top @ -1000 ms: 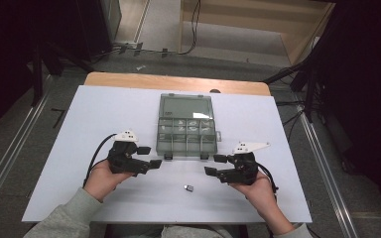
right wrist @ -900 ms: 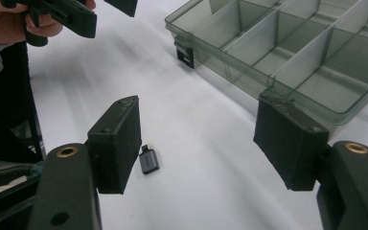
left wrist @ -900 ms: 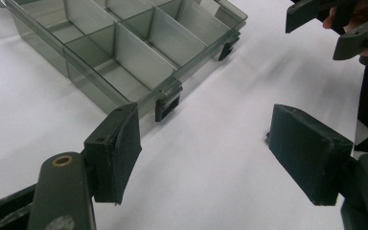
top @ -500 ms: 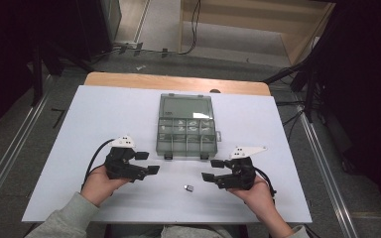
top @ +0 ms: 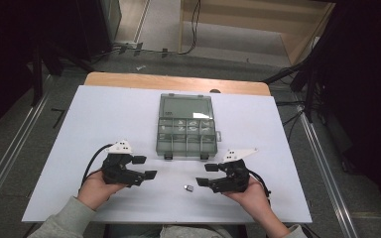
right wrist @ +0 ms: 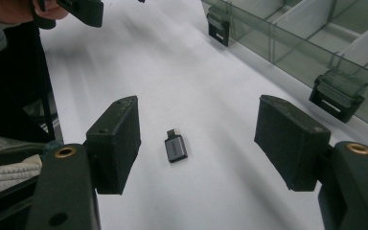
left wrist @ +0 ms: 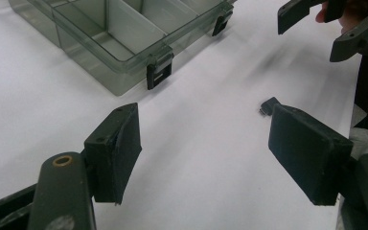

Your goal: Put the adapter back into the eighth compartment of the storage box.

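left gripper (top: pixel 145 167): black body, white three-cornered top plate, black cable at rear, brass screws behind square pads | right gripper (top: pixel 204 174): same build | sleeves (top: pixel 62 223): grey-green, cuffs at wrists

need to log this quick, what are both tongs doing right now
left tongs: open, holding nothing
right tongs: open, empty, small adapter lying between the jaws

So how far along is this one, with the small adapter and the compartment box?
Done: the clear compartment box lies open on the table. In hand: nothing is gripped; the right claw stands open, aimed at the small grey adapter lying on the white tabletop, and the left claw is open too. Left: gripping the adapter, probably boxing it.
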